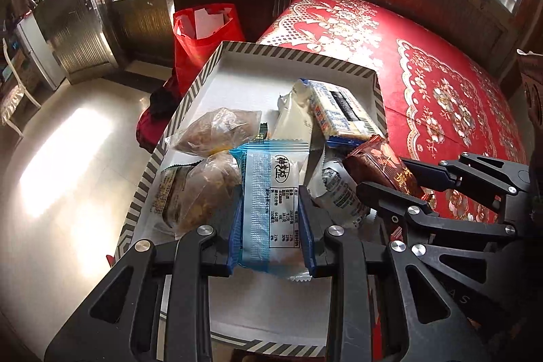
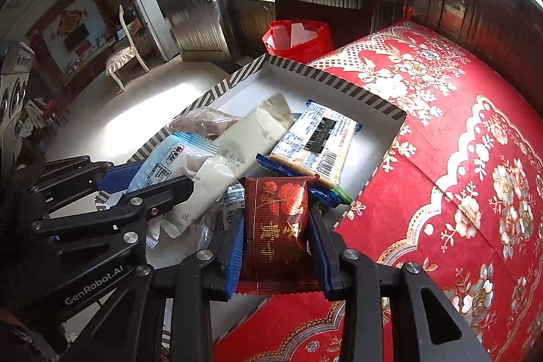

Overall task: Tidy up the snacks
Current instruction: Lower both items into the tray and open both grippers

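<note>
On the left, the left gripper [image 1: 271, 226] pinches a pale blue packet [image 1: 268, 202] between its pads, long axis running away from the camera, hanging over the near end of the striped tray [image 1: 203, 80]. To its right, the right gripper [image 2: 276, 246] clamps a dark red packet [image 2: 276, 226] upright over the tray's near right edge, beside the red floral cloth [image 2: 458, 175]. Both point steeply down, side by side; each packet already sits above the snack pile.
</note>
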Tool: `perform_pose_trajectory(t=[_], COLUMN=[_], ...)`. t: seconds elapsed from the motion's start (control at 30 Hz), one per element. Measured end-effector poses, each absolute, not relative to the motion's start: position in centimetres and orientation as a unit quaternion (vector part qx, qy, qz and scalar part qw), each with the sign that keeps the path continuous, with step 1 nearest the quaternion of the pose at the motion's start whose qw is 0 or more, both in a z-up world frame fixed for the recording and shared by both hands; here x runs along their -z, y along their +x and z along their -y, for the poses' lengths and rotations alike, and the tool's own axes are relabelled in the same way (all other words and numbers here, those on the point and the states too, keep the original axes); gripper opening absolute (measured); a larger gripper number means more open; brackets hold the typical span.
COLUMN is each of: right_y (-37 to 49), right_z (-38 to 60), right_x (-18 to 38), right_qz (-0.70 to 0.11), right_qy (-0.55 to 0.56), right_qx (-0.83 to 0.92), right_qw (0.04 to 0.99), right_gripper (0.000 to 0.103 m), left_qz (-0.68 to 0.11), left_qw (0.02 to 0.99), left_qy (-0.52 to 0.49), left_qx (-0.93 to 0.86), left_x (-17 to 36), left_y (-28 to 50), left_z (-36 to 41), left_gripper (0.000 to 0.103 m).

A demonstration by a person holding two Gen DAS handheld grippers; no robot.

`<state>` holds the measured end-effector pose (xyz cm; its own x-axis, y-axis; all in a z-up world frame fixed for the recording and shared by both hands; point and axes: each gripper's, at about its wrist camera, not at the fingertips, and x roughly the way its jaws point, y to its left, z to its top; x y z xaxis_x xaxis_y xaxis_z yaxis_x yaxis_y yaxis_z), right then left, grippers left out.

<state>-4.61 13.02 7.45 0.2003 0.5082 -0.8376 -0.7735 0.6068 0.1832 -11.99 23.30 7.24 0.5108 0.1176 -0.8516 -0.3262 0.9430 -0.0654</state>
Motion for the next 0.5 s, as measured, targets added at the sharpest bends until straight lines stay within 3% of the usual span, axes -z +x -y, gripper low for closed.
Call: perform_pose_trajectory(t=[0.37,0.5], right_y=[-2.9,-2.5], right_z=[-15.5,-15.1], right_x=[-5.9,-6.1], right_qz=[-0.479,-0.489], right_qy=[-0.123,-0.099], right_qx=[-0.423,-0.420], right_qw=[0.759,0.758], right_gripper=[0.034,0.040], left_qz=[-0.493,-0.493], left_qw=[0.850,0.849], left_qy=[-0.132,-0.133], left_qx=[-0.129,-0.133], left_x=[-6.5,-6.6], left_y=[-11.4,-11.4], left_z=[-24.3,-24.3], left_gripper=[0.030,0.030])
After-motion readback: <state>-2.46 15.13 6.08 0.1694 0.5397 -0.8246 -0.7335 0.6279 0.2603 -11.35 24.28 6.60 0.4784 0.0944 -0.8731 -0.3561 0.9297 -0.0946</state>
